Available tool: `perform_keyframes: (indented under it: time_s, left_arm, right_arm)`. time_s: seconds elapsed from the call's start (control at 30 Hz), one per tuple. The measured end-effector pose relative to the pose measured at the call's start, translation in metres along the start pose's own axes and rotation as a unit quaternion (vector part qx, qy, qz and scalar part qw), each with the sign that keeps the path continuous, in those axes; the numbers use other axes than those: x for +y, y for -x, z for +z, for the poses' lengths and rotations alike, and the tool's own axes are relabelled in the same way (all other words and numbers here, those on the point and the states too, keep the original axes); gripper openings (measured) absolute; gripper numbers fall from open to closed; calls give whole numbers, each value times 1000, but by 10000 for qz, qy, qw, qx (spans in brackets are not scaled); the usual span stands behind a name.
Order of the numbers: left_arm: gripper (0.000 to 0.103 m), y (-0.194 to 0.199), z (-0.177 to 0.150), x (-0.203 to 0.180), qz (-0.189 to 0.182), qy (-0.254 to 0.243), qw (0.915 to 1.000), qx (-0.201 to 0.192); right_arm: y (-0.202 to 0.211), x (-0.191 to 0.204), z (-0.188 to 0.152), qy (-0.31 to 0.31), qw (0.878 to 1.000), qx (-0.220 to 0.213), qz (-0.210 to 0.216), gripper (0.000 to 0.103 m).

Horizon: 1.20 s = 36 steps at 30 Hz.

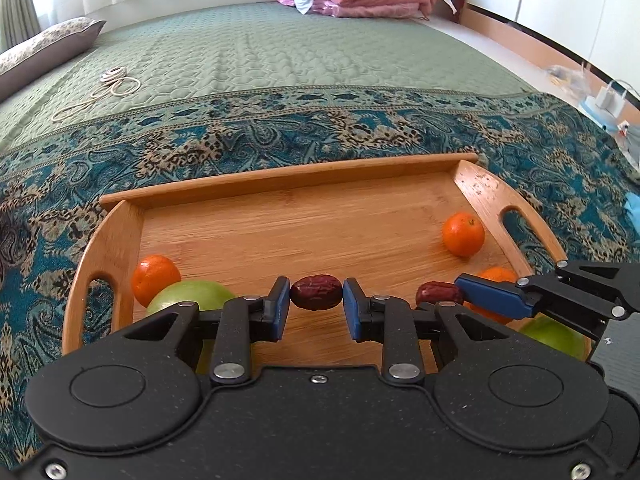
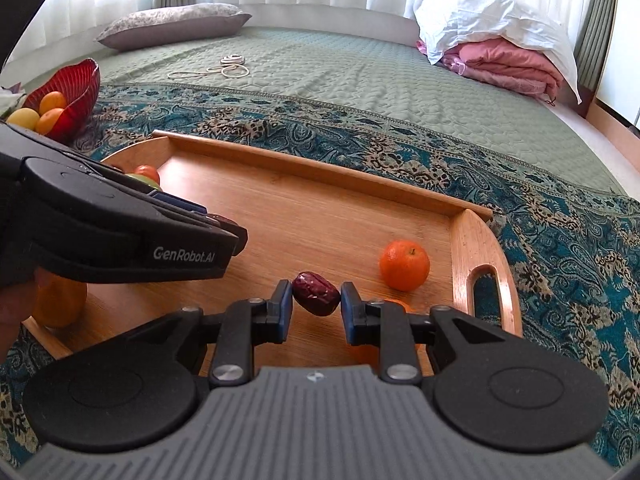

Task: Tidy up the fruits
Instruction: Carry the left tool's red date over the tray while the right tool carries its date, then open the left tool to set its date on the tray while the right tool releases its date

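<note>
Left tool (image 1: 316, 298): closed on a red date (image 1: 316, 297), pads pressing both its ends, above the wooden tray (image 1: 304, 184).
Right tool (image 2: 316, 295): clamped on a second red date (image 2: 316, 293), held tilted over the tray's right half.
Tray: on the bed (image 1: 280, 60), across the patterned blue runner (image 1: 260, 136).
Tangerines: one (image 1: 463, 233) near the right handle, one (image 1: 155, 277) at the left end touching a green apple (image 1: 192, 296).
Other apple (image 1: 554, 336): bottom right, under the right tool.
Red bowl (image 2: 78, 88): left of the tray on the bed, holding orange and yellow fruit.
Bedding: pillow (image 2: 172, 24), folded pink blanket (image 2: 508, 64), coiled cord (image 2: 224, 68).
</note>
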<state>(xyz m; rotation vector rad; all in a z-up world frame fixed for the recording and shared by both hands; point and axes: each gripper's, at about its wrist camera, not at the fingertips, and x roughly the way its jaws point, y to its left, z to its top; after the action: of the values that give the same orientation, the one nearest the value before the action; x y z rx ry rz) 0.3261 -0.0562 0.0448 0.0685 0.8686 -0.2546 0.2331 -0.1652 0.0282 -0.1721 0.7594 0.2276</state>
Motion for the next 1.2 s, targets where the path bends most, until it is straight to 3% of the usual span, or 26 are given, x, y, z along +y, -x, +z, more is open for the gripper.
perform_keyframes:
  time_s: [0.57, 0.83, 0.93, 1.2]
  left_arm:
    - [28, -5, -6, -2, -82, -52, 9999, 84]
    - [29, -3, -8, -1, -63, -20, 9999, 76]
    - [38, 0, -9, 0, -33, 21, 10000, 66]
    - [50, 21, -15, 3, 68, 100, 9997, -193]
  right_arm:
    - [-3, 1, -6, -33, 10000, 39, 71, 31]
    - [0, -2, -7, -169, 9998, -7, 106, 44]
    - [2, -2, -7, -245, 9996, -50, 130, 44]
    - [20, -3, -9, -331, 9989, -293, 144, 50]
